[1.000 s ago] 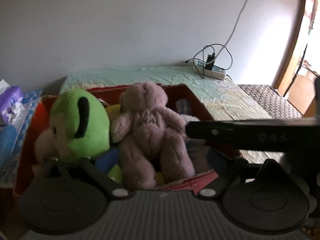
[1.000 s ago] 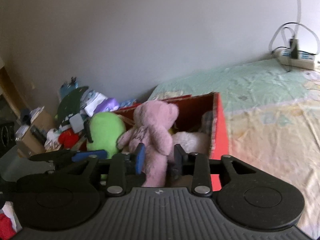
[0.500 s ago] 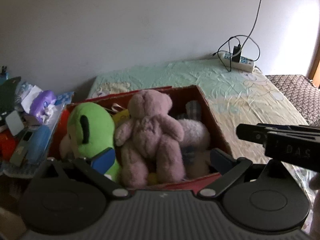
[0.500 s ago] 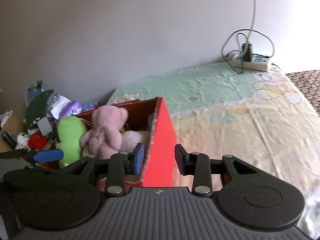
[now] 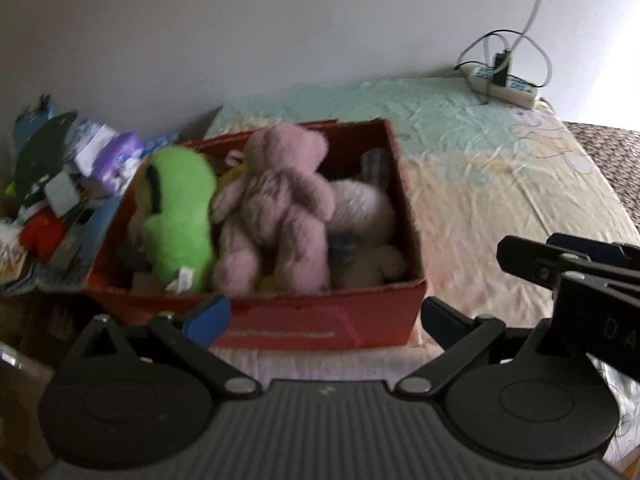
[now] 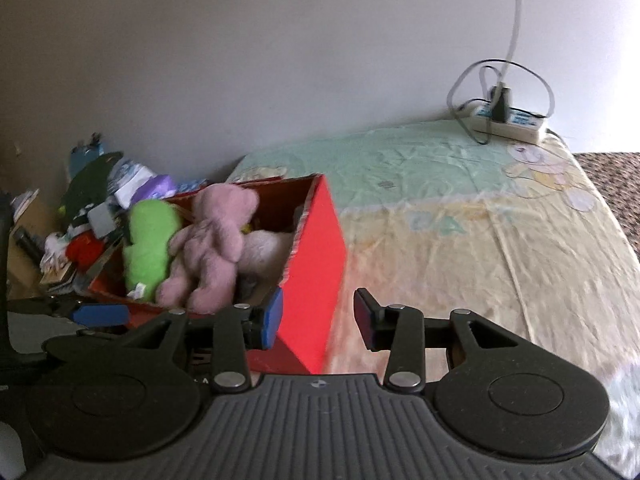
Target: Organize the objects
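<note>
- Left gripper spread wide, empty, hovering near the red box.
- Right gripper jaws apart and just been opening, nothing between them, box corner behind.
- Pink teddy sits upright in box beside green plush.
- Box rests on bed sheet; power strip at far edge.

- We see a red box of matt cardboard, its rim rough-edged.
- We see a pink bear and a green toy of fuzzy plush.
- We see a bedsheet of smooth, creased cloth.
- We see a power strip of white plastic.
</note>
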The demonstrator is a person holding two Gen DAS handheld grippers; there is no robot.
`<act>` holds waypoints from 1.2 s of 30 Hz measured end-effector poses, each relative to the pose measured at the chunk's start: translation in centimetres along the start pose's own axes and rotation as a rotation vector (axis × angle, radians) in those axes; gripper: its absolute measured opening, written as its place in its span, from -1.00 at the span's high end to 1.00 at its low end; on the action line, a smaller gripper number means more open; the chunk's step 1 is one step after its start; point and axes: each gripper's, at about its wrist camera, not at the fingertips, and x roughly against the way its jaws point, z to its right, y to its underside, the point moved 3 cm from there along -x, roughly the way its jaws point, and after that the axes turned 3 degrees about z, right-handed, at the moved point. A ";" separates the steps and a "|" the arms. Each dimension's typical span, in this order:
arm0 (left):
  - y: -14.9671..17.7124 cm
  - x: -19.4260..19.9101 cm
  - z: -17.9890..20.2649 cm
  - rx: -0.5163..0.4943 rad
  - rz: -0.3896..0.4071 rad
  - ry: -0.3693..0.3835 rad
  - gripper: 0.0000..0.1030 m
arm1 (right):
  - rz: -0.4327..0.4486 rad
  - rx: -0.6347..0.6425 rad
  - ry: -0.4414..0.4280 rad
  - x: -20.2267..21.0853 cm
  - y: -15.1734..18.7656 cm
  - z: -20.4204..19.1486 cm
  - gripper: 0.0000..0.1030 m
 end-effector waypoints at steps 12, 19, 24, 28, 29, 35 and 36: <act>0.1 0.7 -6.5 0.069 -0.015 -0.101 -0.96 | 0.002 0.049 0.078 -2.3 -1.4 -6.0 -0.10; -1.1 -0.2 -9.5 0.034 0.014 -0.097 -0.99 | 0.036 0.025 0.166 -3.0 -1.7 -7.5 -0.32; -1.4 -0.8 -9.8 -0.009 0.012 -0.030 -0.99 | 0.037 -0.024 0.265 -2.7 -1.4 -6.7 -0.37; -1.3 -1.1 -8.4 -0.067 0.014 0.026 -0.99 | 0.032 -0.071 0.356 -2.1 -1.0 -5.3 -0.43; -1.4 -1.2 -8.0 -0.079 0.010 0.052 -0.99 | 0.032 -0.081 0.377 -1.9 -1.0 -5.0 -0.44; -1.4 -1.2 -5.6 -0.160 0.013 0.141 -0.99 | 0.044 -0.133 0.489 -0.5 -0.1 -3.3 -0.49; -1.3 -1.2 -5.2 -0.173 0.014 0.156 -0.99 | 0.040 -0.144 0.508 -0.5 0.2 -2.9 -0.49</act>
